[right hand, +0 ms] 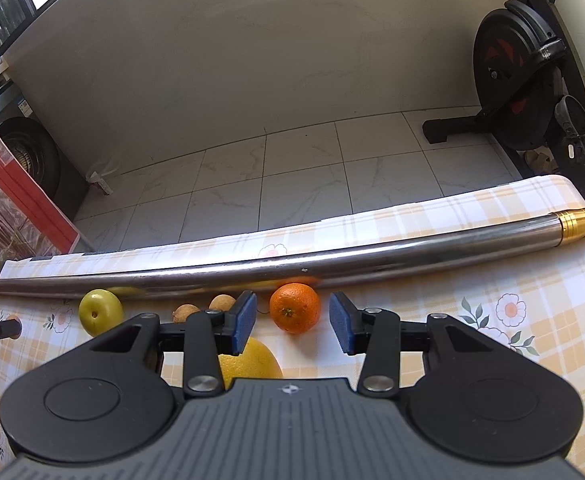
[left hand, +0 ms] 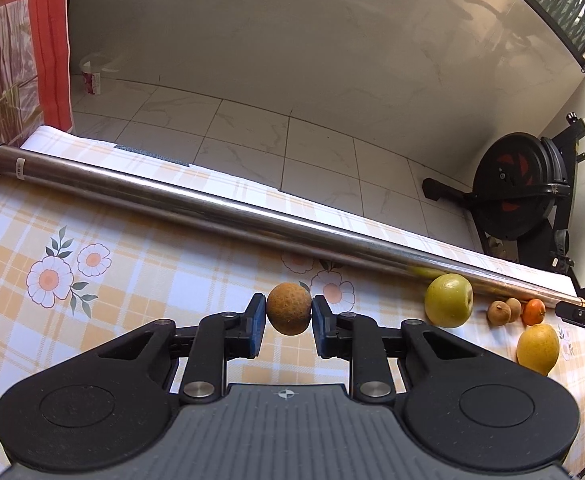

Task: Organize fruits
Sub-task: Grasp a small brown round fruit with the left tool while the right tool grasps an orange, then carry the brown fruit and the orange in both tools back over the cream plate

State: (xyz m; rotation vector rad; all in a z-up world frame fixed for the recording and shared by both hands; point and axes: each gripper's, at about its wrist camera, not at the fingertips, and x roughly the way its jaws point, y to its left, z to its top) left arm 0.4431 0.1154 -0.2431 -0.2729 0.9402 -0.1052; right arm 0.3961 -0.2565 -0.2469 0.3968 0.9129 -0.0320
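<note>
Brown and rough-skinned, a round fruit (left hand: 289,309) sits clamped in the left gripper (left hand: 288,320), apart from the row by the steel pipe (left hand: 212,210): green apple (left hand: 448,300), two small brown fruits (left hand: 504,311), orange (left hand: 533,312), yellow fruit (left hand: 537,348).

Right wrist view: the right gripper (right hand: 292,322) brackets the orange (right hand: 295,307) with jaws spread, seemingly not touching. Sorting looks barely begun.

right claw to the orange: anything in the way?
Nothing visible. The orange sits on the tablecloth straight ahead of the open right claw, clear gaps to both pads. The steel pole lies behind it; the yellow fruit is under the claw, nearer the camera.
</note>
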